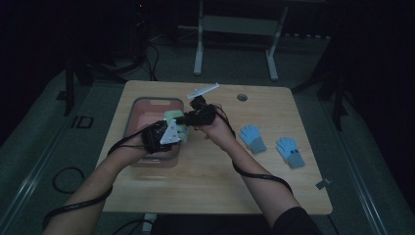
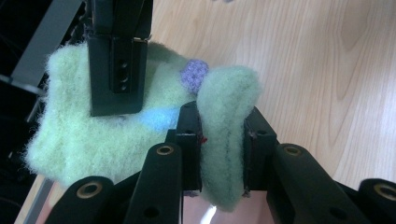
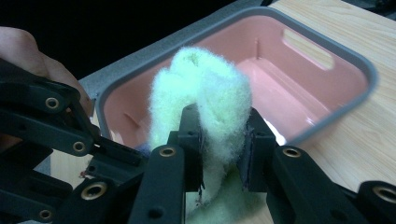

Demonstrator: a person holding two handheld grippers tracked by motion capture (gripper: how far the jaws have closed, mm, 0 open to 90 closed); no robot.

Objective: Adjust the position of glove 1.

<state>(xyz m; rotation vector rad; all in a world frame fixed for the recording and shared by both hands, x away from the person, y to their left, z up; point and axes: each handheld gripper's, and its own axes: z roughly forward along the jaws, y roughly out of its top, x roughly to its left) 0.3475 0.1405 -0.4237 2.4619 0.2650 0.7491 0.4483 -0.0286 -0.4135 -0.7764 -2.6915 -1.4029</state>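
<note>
A fuzzy pale-green knitted piece hangs between both grippers over the right edge of a pink bin with a grey rim. My left gripper is shut on a fold of it, next to a small purple bobble and a blue patch. My right gripper is shut on another bunched part of the green piece, with the bin's rim behind it. In the high view the left gripper and right gripper sit close together.
Two light-blue gloves lie on the wooden table to the right. A round cable hole sits near the far edge. Beyond the table stands a grey frame on a dark floor.
</note>
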